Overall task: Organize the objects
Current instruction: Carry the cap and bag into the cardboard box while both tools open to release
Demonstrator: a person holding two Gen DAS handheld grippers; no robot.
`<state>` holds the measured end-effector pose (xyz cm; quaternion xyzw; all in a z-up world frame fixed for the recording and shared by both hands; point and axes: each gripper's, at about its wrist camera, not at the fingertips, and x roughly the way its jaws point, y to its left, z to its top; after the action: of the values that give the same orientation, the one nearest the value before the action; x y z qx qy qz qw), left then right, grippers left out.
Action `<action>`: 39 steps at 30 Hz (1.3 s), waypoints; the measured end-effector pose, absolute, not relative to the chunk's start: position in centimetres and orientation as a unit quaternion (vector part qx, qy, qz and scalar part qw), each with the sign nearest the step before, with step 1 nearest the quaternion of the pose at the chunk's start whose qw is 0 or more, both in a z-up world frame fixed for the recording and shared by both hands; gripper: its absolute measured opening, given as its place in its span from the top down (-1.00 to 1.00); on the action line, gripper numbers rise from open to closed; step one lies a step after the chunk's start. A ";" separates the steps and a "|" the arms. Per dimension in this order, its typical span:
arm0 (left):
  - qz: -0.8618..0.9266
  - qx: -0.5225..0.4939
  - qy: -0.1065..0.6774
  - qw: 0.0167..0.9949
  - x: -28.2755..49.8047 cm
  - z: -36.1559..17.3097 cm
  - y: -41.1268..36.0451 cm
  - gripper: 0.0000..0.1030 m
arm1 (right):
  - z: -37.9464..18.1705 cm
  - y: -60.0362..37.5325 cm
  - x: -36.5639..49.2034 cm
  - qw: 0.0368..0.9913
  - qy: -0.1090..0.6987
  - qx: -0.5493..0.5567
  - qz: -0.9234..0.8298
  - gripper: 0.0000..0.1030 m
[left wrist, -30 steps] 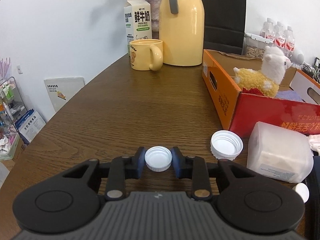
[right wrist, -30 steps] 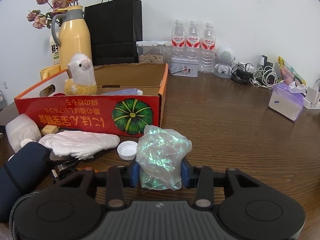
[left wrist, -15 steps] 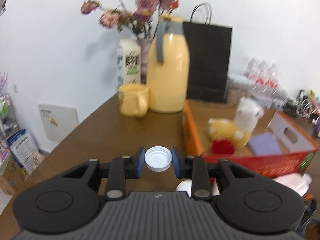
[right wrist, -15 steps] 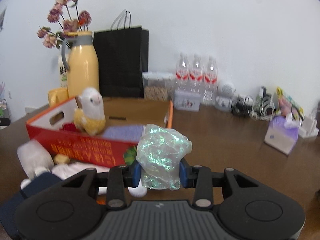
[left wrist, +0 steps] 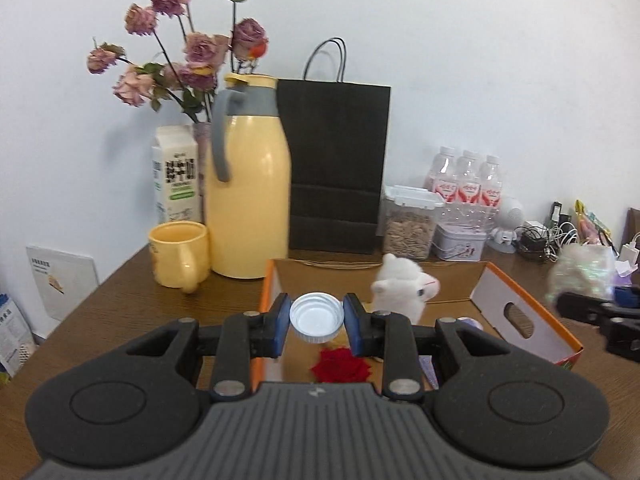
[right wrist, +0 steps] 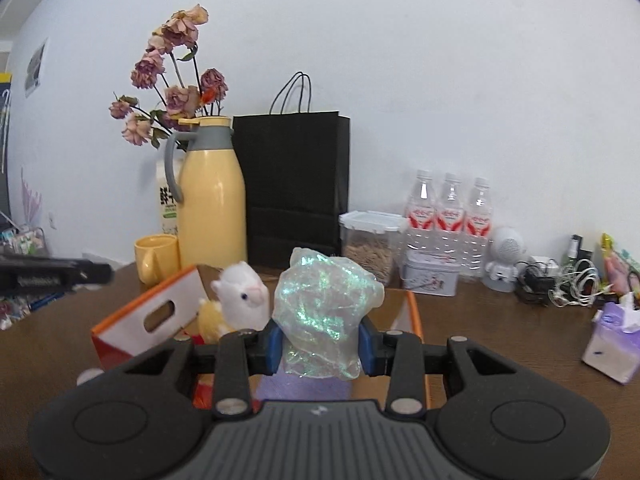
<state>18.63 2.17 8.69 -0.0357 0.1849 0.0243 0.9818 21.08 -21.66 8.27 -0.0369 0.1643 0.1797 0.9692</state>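
- The step in hand looked like carrying two small things to the box on the counter.
- The left hand-held gripper was clamped on a white cap, open side toward the camera, held in the air above the near left part of the box.
- The right hand-held gripper was clamped on a crumpled iridescent wrapper, held above the near end of the box; in the left view it showed blurred at the right edge.
- The next move likely called for lowering each load past the box rim before letting go, clear of the toy, so that the light cap would not bounce out.
- The box held a white-and-yellow alpaca toy, something red near it, and a purple thing at the near end.
- Far on the counter, a clear lidded tub held what looked like seeds; a yellow mug stood beside a yellow flask, its contents hidden.
- A black bag stood behind the box; its inside could not be seen.
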 end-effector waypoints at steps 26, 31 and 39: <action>0.037 -0.038 0.248 0.967 25.0 3.0 0.7 0.43 | 1.6 -19.4 27.6 0.960 0.231 -0.024 0.156 0.31; 0.030 -0.037 0.241 0.969 24.6 3.0 0.5 0.28 | 1.3 -19.4 27.7 0.959 0.236 -0.023 0.155 0.08; 0.036 -0.038 0.194 0.980 23.1 3.9 0.2 -1.00 | 2.0 -19.9 26.7 0.968 0.206 -0.015 0.144 -0.97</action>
<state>23.13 0.18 3.91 -0.0383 0.1943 0.0364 0.9795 26.66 -19.94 2.00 -0.0151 0.2059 0.1442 0.9678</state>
